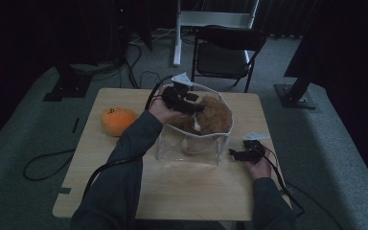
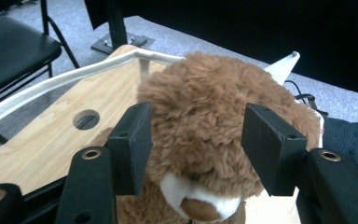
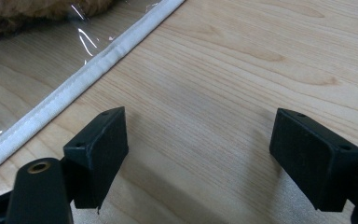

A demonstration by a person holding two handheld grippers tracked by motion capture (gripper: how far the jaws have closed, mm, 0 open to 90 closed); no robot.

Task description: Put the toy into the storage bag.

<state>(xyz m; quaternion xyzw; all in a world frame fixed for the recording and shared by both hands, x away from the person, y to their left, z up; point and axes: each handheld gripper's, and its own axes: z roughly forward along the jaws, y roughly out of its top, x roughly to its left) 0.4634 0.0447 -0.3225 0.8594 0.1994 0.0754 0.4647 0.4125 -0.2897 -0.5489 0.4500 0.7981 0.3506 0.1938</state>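
We have the left hand-held gripper [image 2: 193, 140] spread around the brown plush bear [image 2: 214, 116], which sits in the clear bag [image 1: 191, 148] on the counter [image 1: 182, 187] (pads seem not yet pressing). Next we'd close them gently. The right hand-held gripper [image 3: 198, 154] rests released, holding 0 things.

teddy bear [image 2: 205, 116]: shaggy brown plush, matt; muzzle of short white pile
bag [image 1: 191, 146]: clear glossy plastic film, catches glints; rim [image 3: 74, 84] bound in white woven cloth tape, matt
table [image 3: 242, 70]: light wood-grain top, smooth, faint sheen
left gripper [image 2: 196, 149]: jaw pads black, matt, hard plastic by look
right gripper [image 3: 200, 154]: same black matt pads, brass-coloured eyelets
orange toy [image 1: 118, 120]: soft, matt
chair [image 1: 225, 55]: black padded seat, thin metal frame
floor [image 1: 335, 158]: grey carpet, rough
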